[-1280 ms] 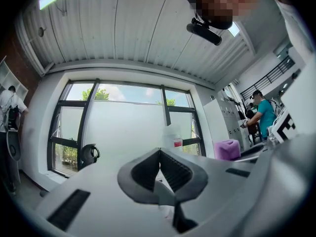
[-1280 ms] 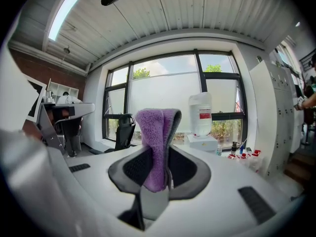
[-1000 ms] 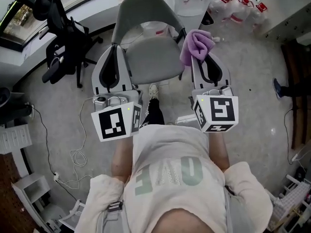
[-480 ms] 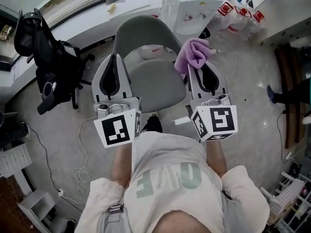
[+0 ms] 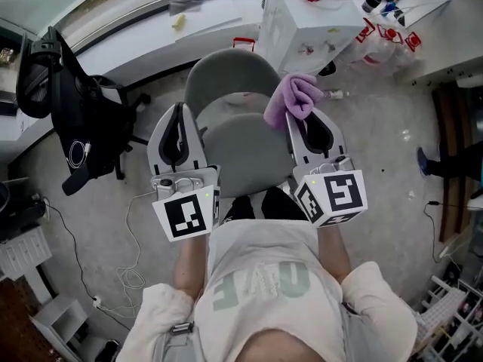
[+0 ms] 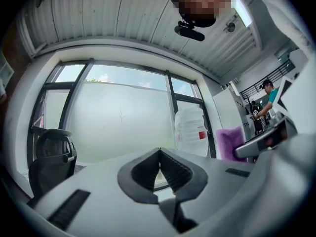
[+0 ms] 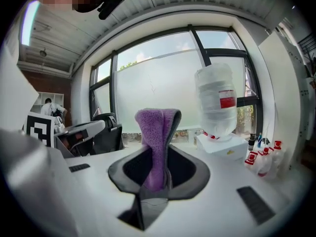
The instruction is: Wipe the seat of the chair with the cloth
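Observation:
A grey chair (image 5: 240, 143) with a rounded seat and curved backrest stands in front of me in the head view. My right gripper (image 5: 300, 114) is shut on a purple cloth (image 5: 291, 98), held up above the seat's right edge. The right gripper view shows the cloth (image 7: 158, 142) folded and pinched upright between the jaws. My left gripper (image 5: 179, 108) hovers over the seat's left edge, shut with nothing in it; its closed pads (image 6: 159, 168) meet in the left gripper view. Both grippers point upward, away from the seat.
A black office chair (image 5: 72, 111) stands at the left. A white water dispenser (image 5: 317, 13) with a large bottle (image 7: 217, 102) is behind the grey chair. Spray bottles (image 5: 389, 29) lie on the floor at the right. Cables (image 5: 128, 240) trail on the floor.
The head view has shifted, so the grey chair now sits lower and closer. Both grippers have moved slightly forward over the seat's sides. The cloth stays gripped in the right gripper.

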Available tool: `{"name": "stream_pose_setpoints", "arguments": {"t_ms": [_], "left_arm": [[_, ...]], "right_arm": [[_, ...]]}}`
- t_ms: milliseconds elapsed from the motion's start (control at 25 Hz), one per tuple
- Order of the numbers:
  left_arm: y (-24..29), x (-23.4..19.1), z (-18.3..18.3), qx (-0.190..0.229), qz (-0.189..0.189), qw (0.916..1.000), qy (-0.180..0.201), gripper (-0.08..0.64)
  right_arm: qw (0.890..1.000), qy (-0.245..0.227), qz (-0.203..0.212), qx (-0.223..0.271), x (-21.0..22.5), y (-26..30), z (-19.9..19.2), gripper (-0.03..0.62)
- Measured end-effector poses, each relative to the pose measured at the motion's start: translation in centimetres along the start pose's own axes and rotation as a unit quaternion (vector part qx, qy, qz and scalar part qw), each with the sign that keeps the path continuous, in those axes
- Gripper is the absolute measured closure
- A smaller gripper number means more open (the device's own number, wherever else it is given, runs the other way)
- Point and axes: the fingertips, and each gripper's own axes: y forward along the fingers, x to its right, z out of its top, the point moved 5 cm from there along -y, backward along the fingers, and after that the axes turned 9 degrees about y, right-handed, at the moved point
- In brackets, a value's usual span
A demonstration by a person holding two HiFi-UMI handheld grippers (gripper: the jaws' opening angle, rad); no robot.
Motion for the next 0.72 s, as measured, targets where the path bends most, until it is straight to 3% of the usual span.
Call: {"name": "stream_pose_setpoints", "arguments": {"t_ms": [200, 480, 720], "left_arm": [[0.7, 1.2, -1.2, -0.039, 0.028, 0.9987, 0.014, 0.546], [1.9, 3.7, -0.4, -0.039, 0.031, 0.9986, 0.019, 0.546], [1.5, 2.0, -1.4, -0.042, 0.058, 0.9973, 0.014, 0.546]], "right_arm": [[1.000, 0.018, 0.018, -0.004, 2.1, 1.2, 0.5, 0.505], [0.999, 0.022, 0.030, -0.003, 4.9, 1.8, 1.8, 0.505], [0.999, 0.021, 0.044, -0.020, 4.4, 3.4, 0.3, 0.505]]}}
